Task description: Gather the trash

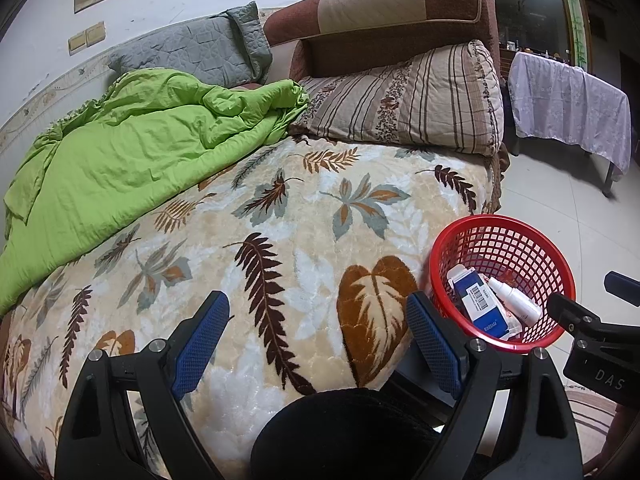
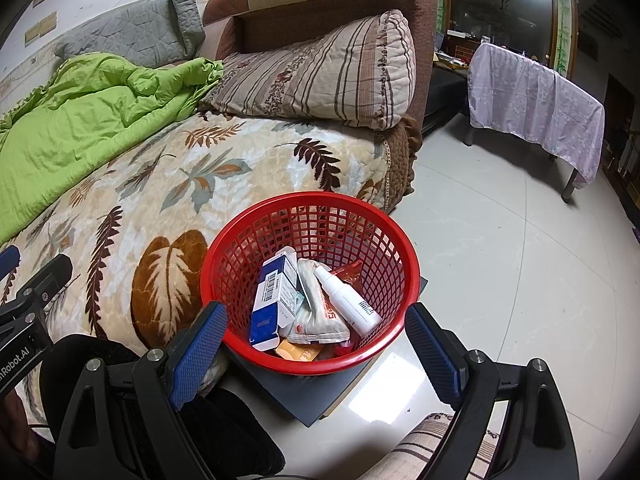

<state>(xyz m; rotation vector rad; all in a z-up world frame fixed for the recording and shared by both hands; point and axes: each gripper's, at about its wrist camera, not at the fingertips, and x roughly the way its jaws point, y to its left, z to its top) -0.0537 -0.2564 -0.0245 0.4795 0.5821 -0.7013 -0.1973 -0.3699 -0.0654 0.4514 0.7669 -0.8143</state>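
1. Above the bed's near edge, the left claw tilts downward with its blue-padded fingers spread wide and nothing between them; only the leaf-patterned blanket lies beneath.
2. Beside it, the right claw also tilts downward over the red basket, its jaws wide and empty, with the basket's near rim showing between the blue pads.
3. Each claw shows at the edge of the other's view: the right one's black body carries the letters "DAS" in the left wrist view, and the left one's body reads "nRobot.AI", cut off at the frame edge, in the right wrist view.
4. The basket stands on a dark flat slab on the tiled floor, just beside the bed.
5. Collected trash lies in the basket: a blue-and-white box with a barcode, a white spray bottle with small print too fine to read, a crumpled white packet with red characters, and an orange wrapper.
6. Farther up the bed lie a green quilt, a striped pillow against the brown headboard, and a grey pillow.
7. Across the floor stands a bench draped in a pale floral cloth.
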